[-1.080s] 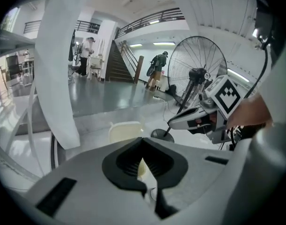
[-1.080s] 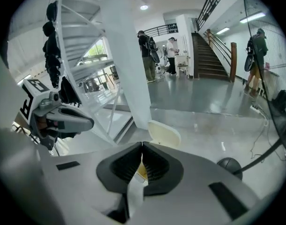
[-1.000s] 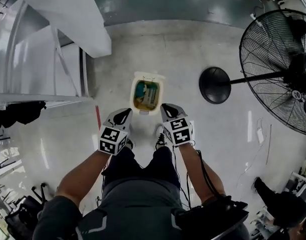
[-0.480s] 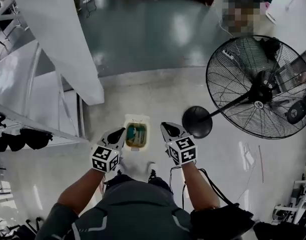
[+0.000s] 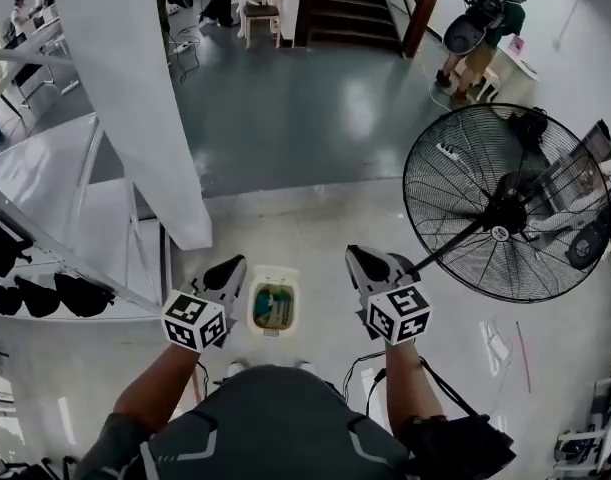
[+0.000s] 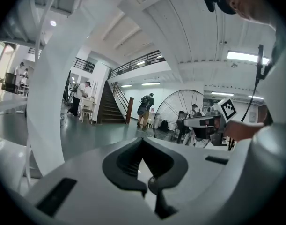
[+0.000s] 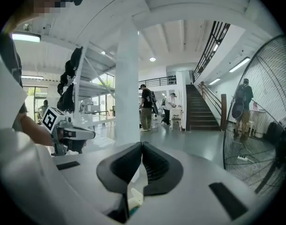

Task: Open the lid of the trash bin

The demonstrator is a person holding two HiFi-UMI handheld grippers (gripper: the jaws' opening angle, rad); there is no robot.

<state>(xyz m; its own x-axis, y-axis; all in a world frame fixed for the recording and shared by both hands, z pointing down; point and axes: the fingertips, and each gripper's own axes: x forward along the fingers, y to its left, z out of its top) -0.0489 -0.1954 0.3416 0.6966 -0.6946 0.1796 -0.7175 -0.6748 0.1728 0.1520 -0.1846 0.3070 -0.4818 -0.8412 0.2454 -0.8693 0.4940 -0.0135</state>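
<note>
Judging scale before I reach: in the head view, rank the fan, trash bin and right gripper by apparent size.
1. fan, largest by far.
2. right gripper, inflated by nearness to the camera.
3. trash bin, smallest.

Right tool [image 7: 142, 146], jaws together, empty

Head downward; gripper views level, sharing fan [image 5: 505, 208]

trash bin [image 5: 275, 308] tiny in head view, contents too small to name, lid can't be made out; fan [image 5: 500, 208] pole foot and base hidden behind right gripper [image 5: 360, 260]; right gripper view: only a pale-teal sliver [image 7: 130, 198] low between the claw, unidentifiable
</note>
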